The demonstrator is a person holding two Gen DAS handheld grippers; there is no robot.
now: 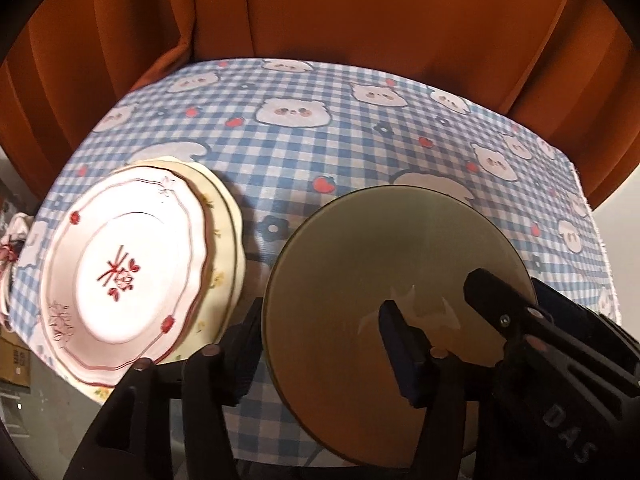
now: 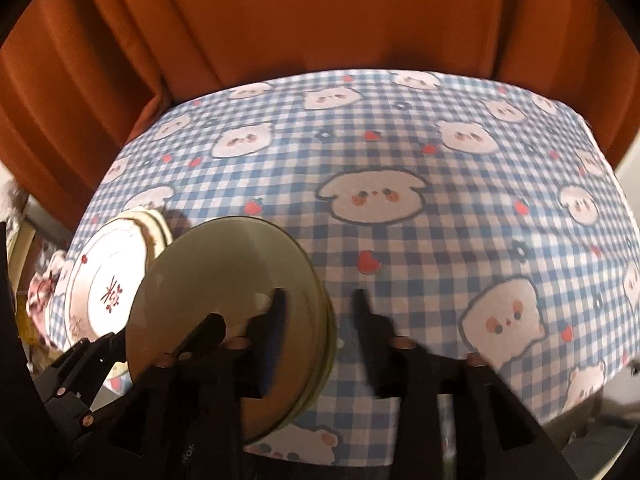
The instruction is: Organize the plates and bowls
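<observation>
Black plastic fingers of the left gripper [image 1: 320, 344] are filling the bottom of its own view, matte and blocky, with small copper-coloured pins showing at the joints. Its jaws are standing apart, one finger on each side of the near-left rim of the olive-green plate [image 1: 384, 280]; the pads are not pressing on it. That plate is lying flat on the tablecloth [image 1: 360, 148], round and plain, with a smooth glassy sheen (a pale reflection is sitting on its middle). In the right wrist view its edge is looking layered, so it may be more than one plate; I cannot tell.

The right gripper [image 2: 320, 300] is also standing open: its left finger is reaching over the green plate's right edge and its right finger is hanging over bare cloth, nothing squeezed between them. In the left view its dark body is showing at the plate's right side.

Just left of the green plate, a stack of scalloped plates [image 1: 132, 272] is resting near the table's left edge. The top one is glossy white ceramic with thin red lines and a small red motif in the centre; below it a cream plate with tiny yellow flowers is peeking out. The two groups are close but apart.

The cloth is a woven blue-and-white check printed with white bear faces, strawberries and dark flowers. Behind it, a rust-orange curtain [image 1: 360, 12] is hanging in soft vertical folds.
</observation>
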